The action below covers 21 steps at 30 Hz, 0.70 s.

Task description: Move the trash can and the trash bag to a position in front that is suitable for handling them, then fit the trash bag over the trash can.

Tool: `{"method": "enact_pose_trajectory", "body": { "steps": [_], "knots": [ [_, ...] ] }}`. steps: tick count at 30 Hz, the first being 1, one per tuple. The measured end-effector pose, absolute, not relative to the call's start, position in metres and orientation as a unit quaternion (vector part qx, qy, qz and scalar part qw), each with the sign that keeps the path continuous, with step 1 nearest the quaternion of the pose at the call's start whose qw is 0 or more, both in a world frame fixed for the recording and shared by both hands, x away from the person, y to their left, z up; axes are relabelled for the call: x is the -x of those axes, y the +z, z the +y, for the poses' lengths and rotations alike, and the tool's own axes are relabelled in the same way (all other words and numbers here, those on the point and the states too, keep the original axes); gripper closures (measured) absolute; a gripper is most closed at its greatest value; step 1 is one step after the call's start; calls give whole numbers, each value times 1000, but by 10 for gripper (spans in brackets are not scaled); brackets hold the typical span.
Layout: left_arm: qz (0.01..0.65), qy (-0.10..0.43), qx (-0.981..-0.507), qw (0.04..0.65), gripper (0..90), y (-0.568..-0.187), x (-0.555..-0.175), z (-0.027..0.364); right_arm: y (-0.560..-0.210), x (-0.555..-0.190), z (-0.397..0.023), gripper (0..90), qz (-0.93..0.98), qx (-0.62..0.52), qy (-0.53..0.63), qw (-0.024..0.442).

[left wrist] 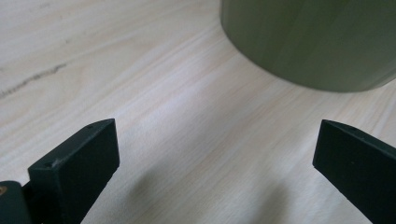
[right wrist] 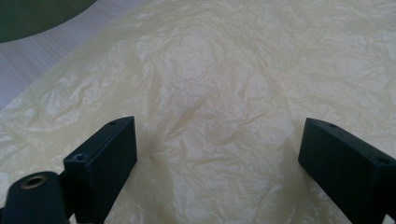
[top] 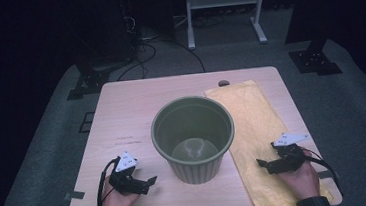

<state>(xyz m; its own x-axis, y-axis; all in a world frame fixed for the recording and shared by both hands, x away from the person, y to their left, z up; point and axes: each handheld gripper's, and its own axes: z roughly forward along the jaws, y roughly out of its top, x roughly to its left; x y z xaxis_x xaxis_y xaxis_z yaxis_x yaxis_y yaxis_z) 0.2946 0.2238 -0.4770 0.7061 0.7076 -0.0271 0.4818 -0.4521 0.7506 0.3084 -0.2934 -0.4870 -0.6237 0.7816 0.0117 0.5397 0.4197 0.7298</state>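
1. A yellow plastic bag (top: 253, 127) lies flat on the table (top: 122, 118), touching the green bin (top: 194, 137) on its right.
2. Right gripper (top: 266, 165) hovers over the bag, jaws spread, nothing held.
3. Left gripper (top: 145, 182) waits released.
4. Best approach: pinch one bag edge low.

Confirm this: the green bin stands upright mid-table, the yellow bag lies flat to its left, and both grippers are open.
One thing is wrong: the yellow bag lies flat to the right of the green bin, as the high view shows. The rest holds: the bin stands upright mid-table, and the left gripper and right gripper are open.
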Motion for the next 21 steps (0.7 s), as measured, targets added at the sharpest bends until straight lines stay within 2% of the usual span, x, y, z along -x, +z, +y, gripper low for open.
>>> {"method": "enact_pose_trajectory", "body": {
  "steps": [3,12,18,19,21],
  "knots": [
    [349,152,-853,356,0,-484,-297,223,-487,-308,-294,104,826,-400,361,168],
    [353,154,-852,355,0,-484,-299,223,-486,-308,-295,138,829,-393,362,164],
    [353,154,-852,355,0,-484,-299,223,-474,-321,-304,137,823,-431,352,111],
    [353,154,-852,355,0,-484,-299,223,-472,-322,-305,140,821,-435,351,118],
    [354,155,-852,355,0,-484,-299,223,-465,-323,-309,211,821,-435,339,147]
  ]
}}
